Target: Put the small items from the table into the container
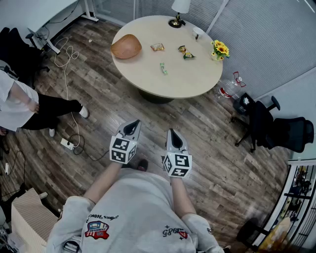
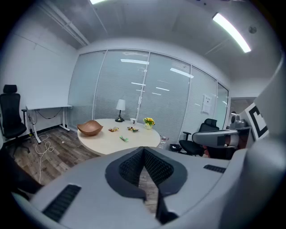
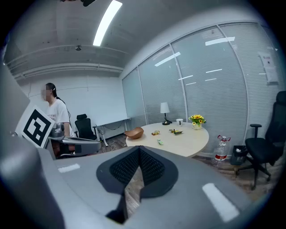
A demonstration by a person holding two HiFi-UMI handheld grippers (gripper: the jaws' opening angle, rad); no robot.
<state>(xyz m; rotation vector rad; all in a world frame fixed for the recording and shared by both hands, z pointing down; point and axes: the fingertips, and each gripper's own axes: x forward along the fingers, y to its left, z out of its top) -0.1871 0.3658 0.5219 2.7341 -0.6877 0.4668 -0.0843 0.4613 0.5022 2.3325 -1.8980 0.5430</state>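
Green and orange wrappers mark the small items scattered on the round beige table [image 1: 143,71]. A green packet [image 1: 163,68] lies nearest us, with an orange-yellow packet [image 1: 157,47] and a green-yellow packet [image 1: 186,52] farther back. Left of the orange-yellow packet sits the brown wooden bowl [image 1: 126,46], apart from all three.

At the table's far edge stand a white-shaded lamp [image 1: 178,10], a small white cup [image 1: 198,32] and a pot of yellow sunflowers [image 1: 219,49].

We stand well back from the table on the wood-plank floor [image 1: 98,99], both forearms stretched out before our chest, near each other. Our left gripper [image 1: 133,123] and right gripper [image 1: 172,132] point towards the table, tilted slightly down. In each gripper view the black ribbed pads [image 2: 130,167] meet at the tip: both tools are closed and hold nothing.

A clear water bottle [image 1: 228,90] stands on the floor right of the table, near a black office chair [image 1: 276,129]. A person in a white top [image 1: 19,104] is at the left.
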